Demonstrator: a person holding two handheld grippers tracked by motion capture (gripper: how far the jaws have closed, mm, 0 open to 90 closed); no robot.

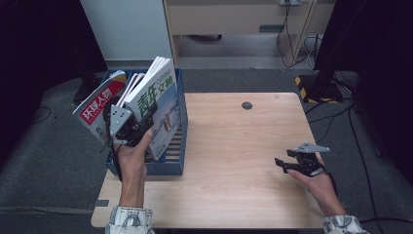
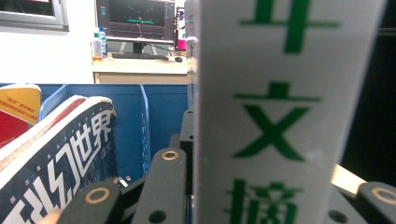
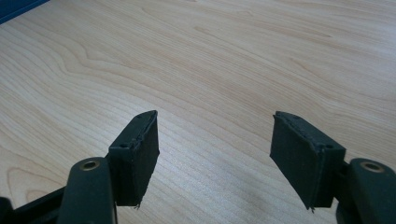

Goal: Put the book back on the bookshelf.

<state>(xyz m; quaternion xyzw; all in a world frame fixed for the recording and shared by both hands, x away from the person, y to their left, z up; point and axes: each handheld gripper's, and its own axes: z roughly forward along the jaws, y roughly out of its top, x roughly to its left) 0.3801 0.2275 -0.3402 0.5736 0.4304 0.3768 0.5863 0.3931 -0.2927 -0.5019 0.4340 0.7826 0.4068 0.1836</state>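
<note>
Now magazine (image 1: 158, 105) upright, spine up, in left tongs (image 1: 141, 127).

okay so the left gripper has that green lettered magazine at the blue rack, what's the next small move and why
Probably ease the left gripper straight up a little. It is shut on the green-lettered magazine, which stands tilted above the blue rack beside the red magazine; whether it is going in or out is unclear. The right gripper waits open over the table.
</note>
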